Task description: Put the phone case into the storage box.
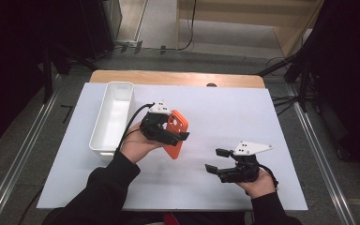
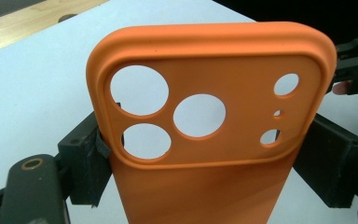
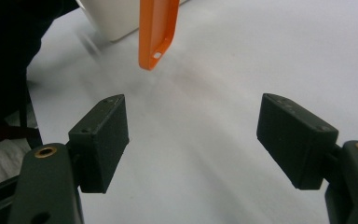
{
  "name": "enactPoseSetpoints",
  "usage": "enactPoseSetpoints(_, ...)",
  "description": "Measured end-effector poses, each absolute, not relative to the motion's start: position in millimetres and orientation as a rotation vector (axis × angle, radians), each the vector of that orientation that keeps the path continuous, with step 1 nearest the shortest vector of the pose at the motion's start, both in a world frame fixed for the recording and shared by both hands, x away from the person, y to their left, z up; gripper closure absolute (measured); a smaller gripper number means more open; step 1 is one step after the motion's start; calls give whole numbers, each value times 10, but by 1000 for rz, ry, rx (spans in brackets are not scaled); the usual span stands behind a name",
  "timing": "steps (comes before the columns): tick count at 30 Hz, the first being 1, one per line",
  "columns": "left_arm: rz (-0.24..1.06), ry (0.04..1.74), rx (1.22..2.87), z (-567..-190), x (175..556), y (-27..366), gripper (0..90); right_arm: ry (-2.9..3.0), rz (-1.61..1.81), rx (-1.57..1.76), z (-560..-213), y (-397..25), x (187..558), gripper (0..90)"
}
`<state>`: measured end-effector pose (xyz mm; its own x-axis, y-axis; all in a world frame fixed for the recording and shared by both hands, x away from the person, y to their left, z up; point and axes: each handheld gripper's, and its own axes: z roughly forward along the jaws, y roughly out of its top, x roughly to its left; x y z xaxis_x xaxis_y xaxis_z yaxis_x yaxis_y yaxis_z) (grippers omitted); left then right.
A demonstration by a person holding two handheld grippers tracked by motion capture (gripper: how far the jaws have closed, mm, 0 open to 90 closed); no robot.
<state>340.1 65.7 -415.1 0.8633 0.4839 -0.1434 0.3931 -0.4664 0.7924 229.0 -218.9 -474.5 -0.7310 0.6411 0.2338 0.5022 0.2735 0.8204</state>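
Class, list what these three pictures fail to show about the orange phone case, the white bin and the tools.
- Case: lower end cut off by the bottom edge in the left gripper view; top cut off in the right gripper view.
- Case in the high view: partly hidden by the left tool.
- Bin: blurred, cut off by the top edge in the right gripper view.
- Right tool: open, small in the high view.

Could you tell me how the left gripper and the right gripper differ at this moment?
The left gripper is shut on the orange phone case, clamping its two long sides; the right gripper is open and holds nothing. The left one sits beside the white bin; the right one is nearer the table's front right. Both have black jaws and a grey plate.
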Motion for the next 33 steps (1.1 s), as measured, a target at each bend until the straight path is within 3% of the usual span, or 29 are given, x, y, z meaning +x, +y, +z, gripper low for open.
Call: enactPoseSetpoints(33, 34, 639, 2120, -4071, 3463, 785, 157, 2366, 1416, 1152, -4963, -2492, 2209, 236)
